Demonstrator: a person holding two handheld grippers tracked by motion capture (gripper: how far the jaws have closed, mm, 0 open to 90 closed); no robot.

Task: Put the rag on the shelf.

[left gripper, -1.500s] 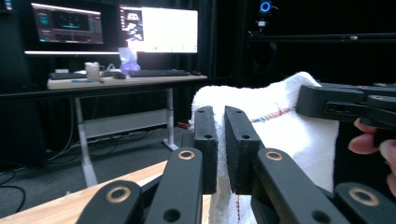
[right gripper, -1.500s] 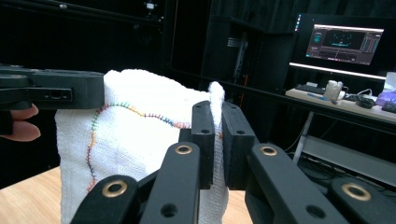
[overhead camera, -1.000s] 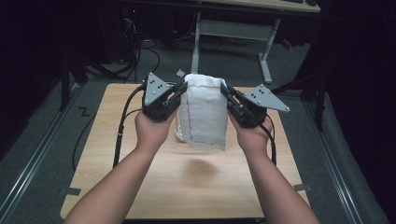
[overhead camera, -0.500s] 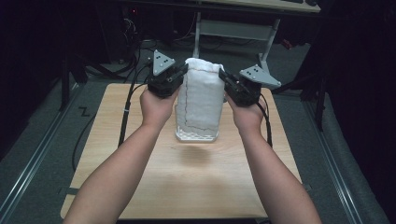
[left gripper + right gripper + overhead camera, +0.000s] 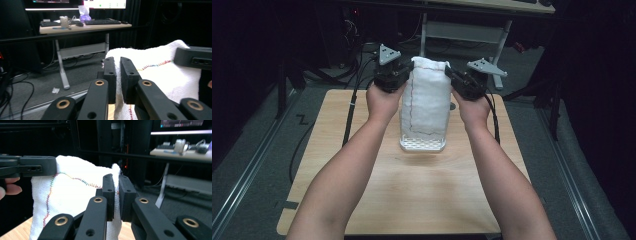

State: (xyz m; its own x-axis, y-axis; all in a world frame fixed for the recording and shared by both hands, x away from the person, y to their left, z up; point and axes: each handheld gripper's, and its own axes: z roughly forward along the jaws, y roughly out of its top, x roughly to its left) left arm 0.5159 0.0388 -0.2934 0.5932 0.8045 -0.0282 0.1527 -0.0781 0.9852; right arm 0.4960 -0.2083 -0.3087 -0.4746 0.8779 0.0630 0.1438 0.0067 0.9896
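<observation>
We see a white towel (image 5: 426,102) hanging upright above the middle of the worktop (image 5: 412,195), toward its far edge, stretched between two claws that pinch its top corners. A line of rainbow-coloured stitching runs down its left side and across near the bottom hem, and its lower end drops to a white perforated tray (image 5: 422,145) that sits on the wood; we cannot tell whether the cloth touches the tray or hangs just above it. The left claw (image 5: 398,76) is clamped on the towel's upper left corner, and in the left gripper view (image 5: 118,76) we see its two black jaws drawn close with a fold of white terry caught between them. The right claw (image 5: 455,80) is clamped on the upper right corner, and in the right gripper view (image 5: 116,195) the jaws meet on a thin edge of cloth where the coloured seam runs in. The person's left hand (image 5: 384,100) and right hand (image 5: 472,109) hold the claws at about the same height, forearms reaching in from the near edge of the worktop. Black cables (image 5: 349,120) trail off the left side onto the floor. Beyond the far edge stands a desk (image 5: 85,26) with keyboards and monitors.
</observation>
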